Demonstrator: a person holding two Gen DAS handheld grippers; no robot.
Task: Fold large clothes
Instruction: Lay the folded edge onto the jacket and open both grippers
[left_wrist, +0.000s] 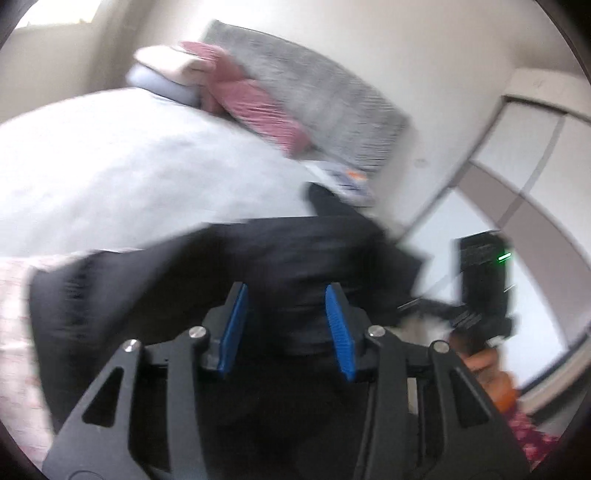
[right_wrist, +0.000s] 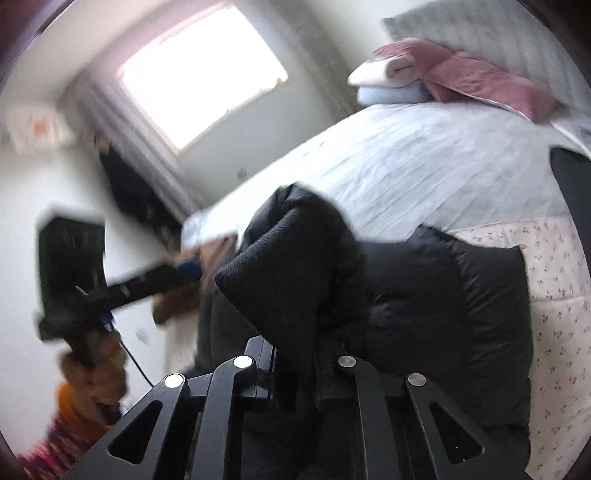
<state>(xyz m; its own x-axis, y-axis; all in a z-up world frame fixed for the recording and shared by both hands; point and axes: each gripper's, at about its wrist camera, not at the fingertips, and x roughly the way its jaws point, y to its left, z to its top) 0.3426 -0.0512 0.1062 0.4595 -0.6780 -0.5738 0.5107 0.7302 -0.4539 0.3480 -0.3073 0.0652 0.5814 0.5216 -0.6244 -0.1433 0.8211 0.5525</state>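
A large black puffy jacket (left_wrist: 229, 266) lies on the bed's near edge; it also shows in the right wrist view (right_wrist: 436, 295). My left gripper (left_wrist: 286, 295) is open, its blue pads (left_wrist: 236, 325) spread apart just above the jacket, nothing between them. My right gripper (right_wrist: 295, 354) is shut on a black knit cuff of the jacket (right_wrist: 280, 273) and holds it lifted. The right gripper also shows in the left wrist view (left_wrist: 484, 288) at the right, and the left gripper shows in the right wrist view (right_wrist: 74, 266) at the left. Both views are motion-blurred.
The bed has a white cover (left_wrist: 129, 173) and a floral sheet (right_wrist: 554, 288). Folded clothes (right_wrist: 388, 81), a pink garment (left_wrist: 255, 103) and a grey pillow (left_wrist: 314, 96) sit at the bed's head. A window (right_wrist: 203, 70) is at the left, wardrobe doors (left_wrist: 517, 147) at the right.
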